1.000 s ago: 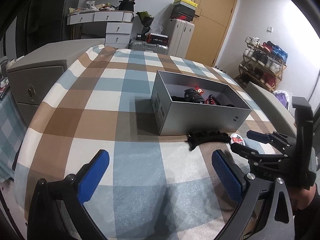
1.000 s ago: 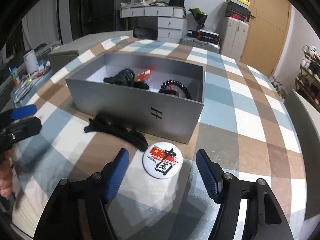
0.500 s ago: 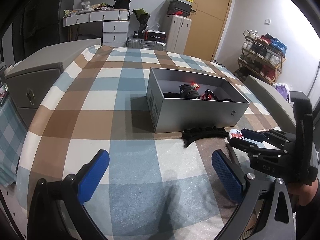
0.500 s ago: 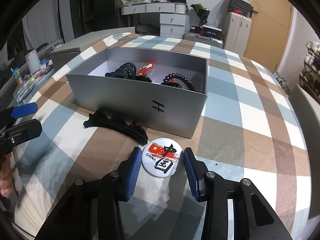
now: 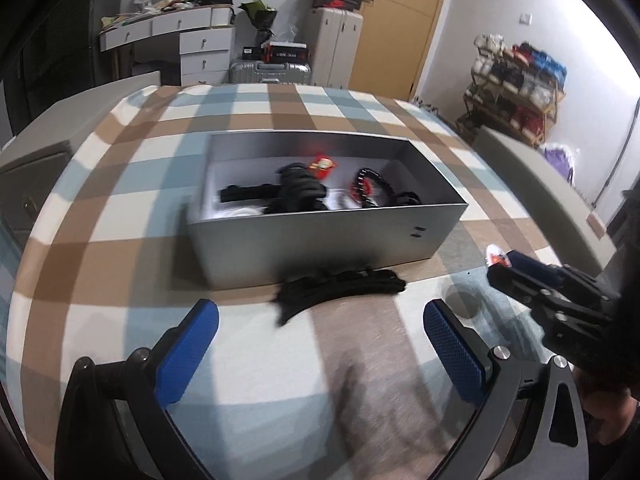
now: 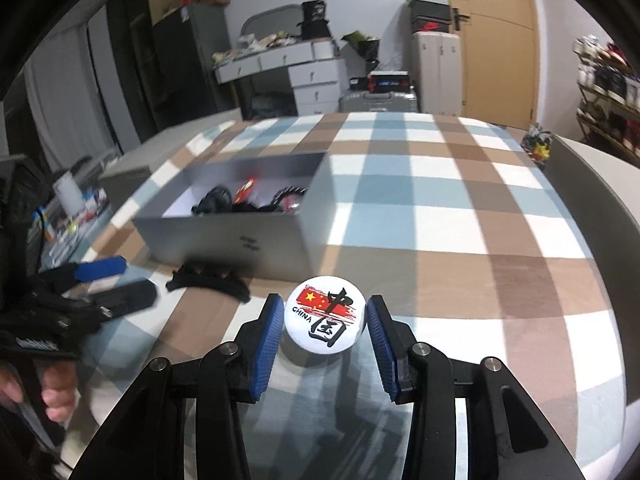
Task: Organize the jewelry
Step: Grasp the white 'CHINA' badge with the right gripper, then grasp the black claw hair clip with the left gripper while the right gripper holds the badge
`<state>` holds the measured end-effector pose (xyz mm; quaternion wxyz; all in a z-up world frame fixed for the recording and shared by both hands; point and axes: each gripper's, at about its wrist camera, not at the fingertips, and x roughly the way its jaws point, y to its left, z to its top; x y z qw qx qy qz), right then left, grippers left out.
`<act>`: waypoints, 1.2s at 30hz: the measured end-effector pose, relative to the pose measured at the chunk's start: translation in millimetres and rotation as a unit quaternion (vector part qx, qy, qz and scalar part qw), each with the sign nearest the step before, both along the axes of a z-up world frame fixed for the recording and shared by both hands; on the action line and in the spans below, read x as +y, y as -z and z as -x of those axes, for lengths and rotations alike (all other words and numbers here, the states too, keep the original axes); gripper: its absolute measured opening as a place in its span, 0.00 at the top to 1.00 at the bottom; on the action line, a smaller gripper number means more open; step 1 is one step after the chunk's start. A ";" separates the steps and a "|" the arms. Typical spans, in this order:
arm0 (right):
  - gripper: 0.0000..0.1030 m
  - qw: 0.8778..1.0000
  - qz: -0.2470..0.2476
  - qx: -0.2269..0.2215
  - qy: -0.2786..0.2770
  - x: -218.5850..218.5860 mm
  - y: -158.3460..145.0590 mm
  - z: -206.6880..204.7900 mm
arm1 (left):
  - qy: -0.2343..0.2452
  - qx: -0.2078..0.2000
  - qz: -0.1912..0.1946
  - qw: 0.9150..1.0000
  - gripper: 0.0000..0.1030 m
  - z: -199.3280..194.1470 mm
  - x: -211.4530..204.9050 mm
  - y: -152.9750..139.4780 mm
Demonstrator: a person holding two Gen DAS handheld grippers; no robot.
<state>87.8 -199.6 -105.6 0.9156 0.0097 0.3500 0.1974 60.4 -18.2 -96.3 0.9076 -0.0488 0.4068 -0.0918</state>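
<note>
My right gripper [image 6: 325, 322] is shut on a round white badge [image 6: 325, 320] printed with a red flag and "CHINA", held above the checked tablecloth. An open grey box [image 6: 224, 236] stands to its front left and holds black and red jewelry [image 5: 304, 192]. A black hair claw [image 5: 340, 286] lies on the cloth against the box's near wall. My left gripper [image 5: 320, 344] is open and empty, just in front of the claw. In the left wrist view the right gripper [image 5: 520, 272] is at the far right with the badge [image 5: 496, 254] partly showing.
The table [image 6: 440, 200] carries a brown, blue and white checked cloth. A grey cabinet [image 5: 36, 156] stands off its left side, a grey bench [image 5: 532, 176] off its right. Drawers, suitcases and a shoe rack stand by the far walls.
My right gripper has shut on the badge and lifted it off the cloth. My left gripper has moved right and closer to the black hair claw and the box.
</note>
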 end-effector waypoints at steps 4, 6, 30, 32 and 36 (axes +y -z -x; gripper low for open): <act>0.59 1.000 -0.009 -0.006 0.004 -8.2 -2.4 1.6 | -0.008 0.013 0.002 1.000 0.03 -10.9 -10.6 2.7; 0.59 1.000 -0.015 -0.010 0.004 -11.6 -3.3 3.3 | -0.015 0.022 0.000 1.000 0.03 -16.6 -13.7 4.6; 0.59 0.997 -0.072 -0.016 -0.006 -36.5 -2.0 10.9 | -0.047 0.064 -0.084 0.993 0.03 -32.6 -39.0 25.5; 0.59 0.997 -0.071 -0.016 -0.005 -37.1 -1.1 10.1 | -0.045 0.061 -0.086 0.993 0.03 -31.9 -39.3 25.6; 0.59 0.997 -0.073 -0.013 -0.004 -36.8 0.1 9.4 | -0.058 0.070 -0.086 0.992 0.03 -37.8 -38.9 25.0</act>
